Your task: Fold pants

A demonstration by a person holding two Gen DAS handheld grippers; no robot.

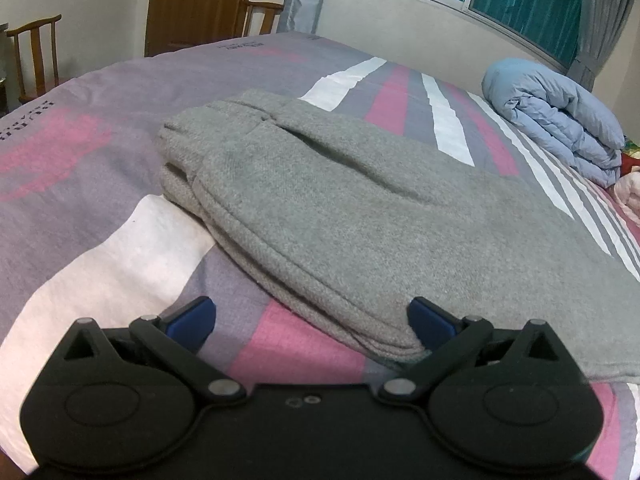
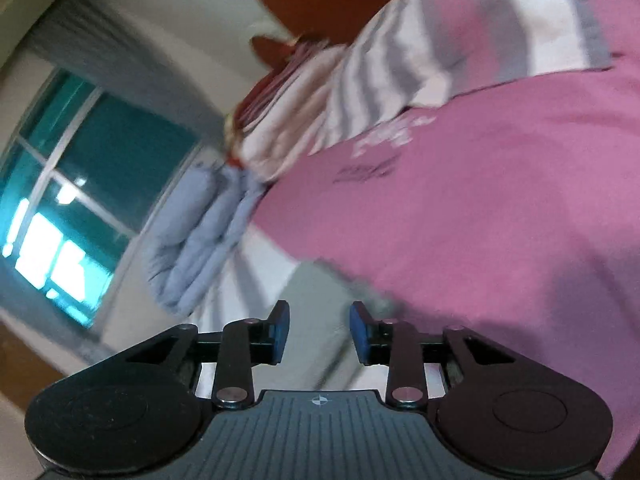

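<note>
Black plastic linkages of the left gripper (image 1: 311, 322) fill the foreground, its blue pads spread wide, the right pad just at the near edge of the pants (image 1: 360, 216) without clamping them. These are grey, fleecy, folded into a thick rounded stack on the bed (image 1: 80, 128), whose smooth cover carries pink, white and mauve bands. A puffy pale-blue quilt (image 1: 560, 116) lies rolled near the window. In the blurred, tilted right view, the right gripper (image 2: 319, 330) stands partly apart, nothing pinched, grey cloth beyond.
</note>
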